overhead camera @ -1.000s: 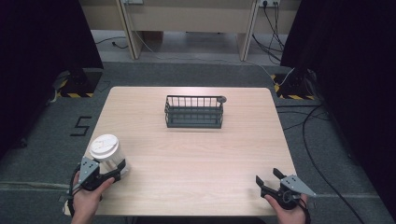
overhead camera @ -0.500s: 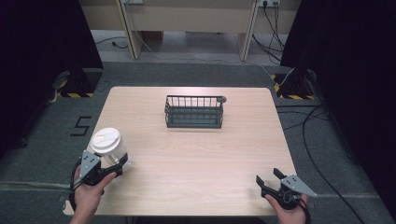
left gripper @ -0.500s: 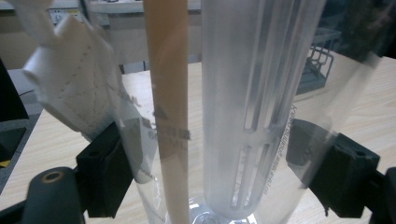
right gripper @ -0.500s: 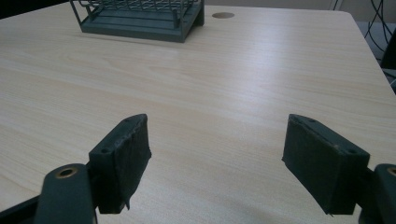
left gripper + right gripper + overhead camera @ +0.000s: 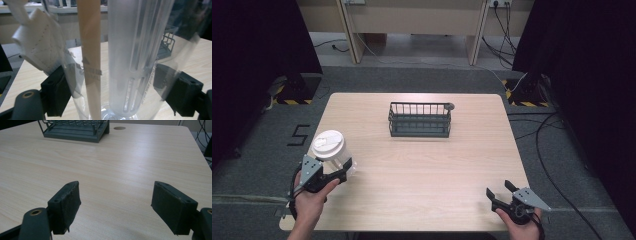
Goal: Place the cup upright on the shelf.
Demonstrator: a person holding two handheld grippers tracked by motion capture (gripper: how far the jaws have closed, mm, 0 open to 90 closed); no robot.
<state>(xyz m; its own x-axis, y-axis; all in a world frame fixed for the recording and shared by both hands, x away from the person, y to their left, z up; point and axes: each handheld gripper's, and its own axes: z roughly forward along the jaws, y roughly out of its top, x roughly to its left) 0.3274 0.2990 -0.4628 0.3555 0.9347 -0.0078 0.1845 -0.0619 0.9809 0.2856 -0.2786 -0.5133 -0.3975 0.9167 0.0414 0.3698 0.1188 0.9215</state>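
A clear plastic cup [image 5: 329, 149] with a white lid is held over the table's front left corner, with my left gripper [image 5: 339, 169] shut on its lower part. In the left gripper view the cup wall [image 5: 172, 50] sits between both black pads [image 5: 56, 92]. Through it I see a tan wrapped stick [image 5: 90, 50], a frosted white tube [image 5: 135, 55] and a white packet [image 5: 37, 47]. My right gripper [image 5: 499, 188] rests low at the front right edge, open, with bare wood between its jaws [image 5: 120, 207].
A dark wire basket [image 5: 419, 120] stands at the middle back of the wooden table [image 5: 427, 170], also ahead in the right gripper view [image 5: 75, 128]. A round cable hole [image 5: 119, 128] lies beside it. Dark curtains and floor cables surround the table.
My left gripper has carried the cup slightly up and away from the front edge. The right gripper has stayed where it was, open.
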